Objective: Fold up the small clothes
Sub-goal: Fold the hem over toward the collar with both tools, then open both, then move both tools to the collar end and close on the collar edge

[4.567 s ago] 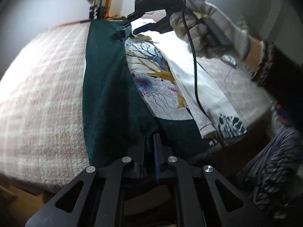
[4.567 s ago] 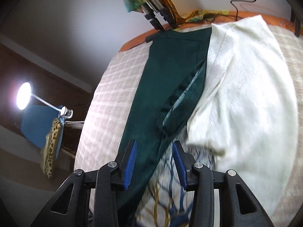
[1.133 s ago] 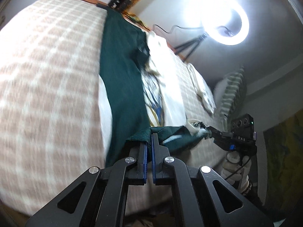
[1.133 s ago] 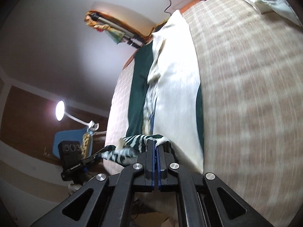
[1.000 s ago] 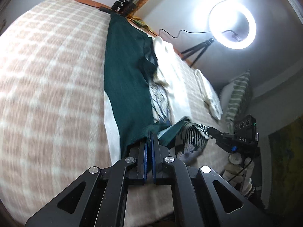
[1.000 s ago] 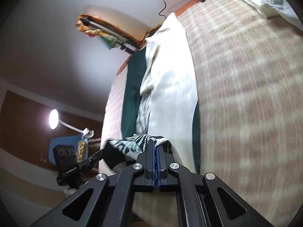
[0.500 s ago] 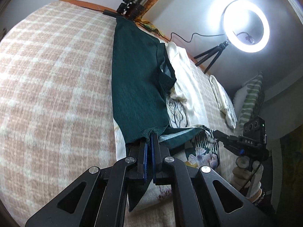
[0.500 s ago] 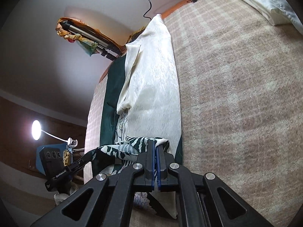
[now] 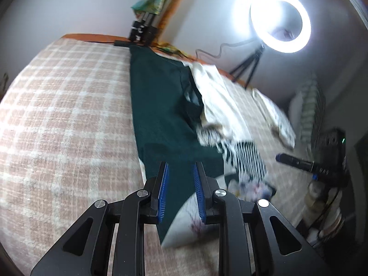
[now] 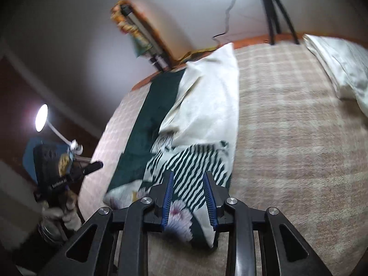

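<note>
Between the blue pads of the left gripper (image 9: 179, 189) sits the near fold of the dark green garment (image 9: 161, 105), but the pads have just been opening and aren't pressing it anymore, so it's loose on the checked bedspread (image 9: 64, 105). Same deal with the right gripper (image 10: 189, 194): its jaws have just been opening too, spread over the striped and floral patterned garment (image 10: 191, 161), not pinching it. That patterned piece is folded back over the near end of the green one. Beyond it, touching the green garment's far side, lies a cream garment (image 10: 211, 105). Farther from the green garment there's a white pillow (image 10: 340, 69) on the bedspread, and a lit ring light (image 9: 280, 20) past the bed edge
</note>
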Demonstrator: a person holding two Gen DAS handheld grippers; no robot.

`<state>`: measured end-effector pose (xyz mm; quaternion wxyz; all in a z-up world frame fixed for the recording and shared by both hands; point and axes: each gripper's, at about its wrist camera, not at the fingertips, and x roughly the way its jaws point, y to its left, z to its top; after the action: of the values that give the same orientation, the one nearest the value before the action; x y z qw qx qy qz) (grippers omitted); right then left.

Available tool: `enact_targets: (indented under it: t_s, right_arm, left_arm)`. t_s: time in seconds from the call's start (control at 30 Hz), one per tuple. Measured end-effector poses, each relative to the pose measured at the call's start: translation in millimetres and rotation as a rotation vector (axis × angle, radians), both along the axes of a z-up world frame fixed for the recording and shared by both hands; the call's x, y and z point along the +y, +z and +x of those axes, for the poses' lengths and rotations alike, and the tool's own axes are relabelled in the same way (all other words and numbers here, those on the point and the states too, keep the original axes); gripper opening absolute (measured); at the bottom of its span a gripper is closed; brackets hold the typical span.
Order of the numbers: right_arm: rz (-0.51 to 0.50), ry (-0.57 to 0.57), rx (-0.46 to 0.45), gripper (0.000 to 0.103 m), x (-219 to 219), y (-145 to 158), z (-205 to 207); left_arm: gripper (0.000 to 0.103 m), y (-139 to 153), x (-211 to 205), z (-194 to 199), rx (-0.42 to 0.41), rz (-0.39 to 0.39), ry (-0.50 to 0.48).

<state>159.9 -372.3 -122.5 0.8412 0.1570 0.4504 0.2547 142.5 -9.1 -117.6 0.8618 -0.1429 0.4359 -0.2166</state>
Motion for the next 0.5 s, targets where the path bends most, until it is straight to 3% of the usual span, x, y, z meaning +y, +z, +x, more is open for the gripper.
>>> enact_targets:
  t_s: [0.1,0.3,0.33,0.43,0.5]
  right_arm:
    - [-0.064,0.032,0.004,0.029,13.7,-6.9,-4.1]
    - [-0.13,0.024,-0.046,0.031,17.6,1.4,1.0]
    - [-0.128,0.021,-0.053,0.034,17.1,3.9,3.4]
    - [-0.135,0.027,-0.082,0.037,14.4,12.5,14.0]
    - [-0.158,0.029,-0.109,0.041,13.3,19.3,27.5]
  left_arm:
    - [0.02,-6.4,-6.2,-1.2,0.031,0.012,-0.02]
    - [0.021,9.7,-1.5,8.9,-0.024,0.033,-0.012]
    - [0.024,12.3,0.8,13.9,-0.023,0.029,-0.005]
    - [0.047,21.0,7.8,36.9,-0.012,0.02,0.003]
    - [0.047,25.5,12.9,55.8,-0.014,0.012,0.011]
